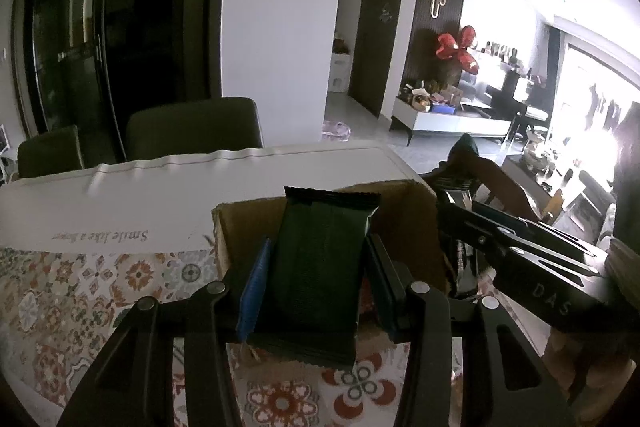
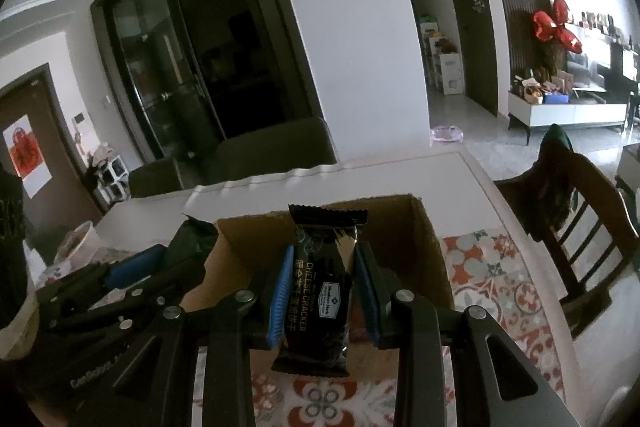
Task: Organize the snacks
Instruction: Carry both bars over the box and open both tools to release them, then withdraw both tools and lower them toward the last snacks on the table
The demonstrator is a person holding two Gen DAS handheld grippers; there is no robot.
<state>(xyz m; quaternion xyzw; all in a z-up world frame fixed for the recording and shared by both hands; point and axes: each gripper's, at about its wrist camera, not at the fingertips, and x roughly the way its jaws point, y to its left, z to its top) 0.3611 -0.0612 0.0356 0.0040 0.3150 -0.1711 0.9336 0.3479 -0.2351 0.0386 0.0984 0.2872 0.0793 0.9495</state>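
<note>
Low centre of the left wrist view, the left tongs (image 1: 316, 291) clench a dark green snack packet (image 1: 320, 267) across its middle. Low centre of the right wrist view, the right tongs (image 2: 322, 291) grip a black cheese cracker packet (image 2: 324, 291) the same way. Both look light, crinkly, slippery and crushable, so a mid-body hold seems best. Just beyond stands the open cardboard box (image 2: 428, 247) on the patterned table (image 2: 500, 287).

Cardboard box (image 2: 400, 227) on the patterned tablecloth (image 2: 500, 275), chairs (image 1: 192, 127) behind the table (image 1: 240, 179), wooden chair (image 2: 568, 211) right.
</note>
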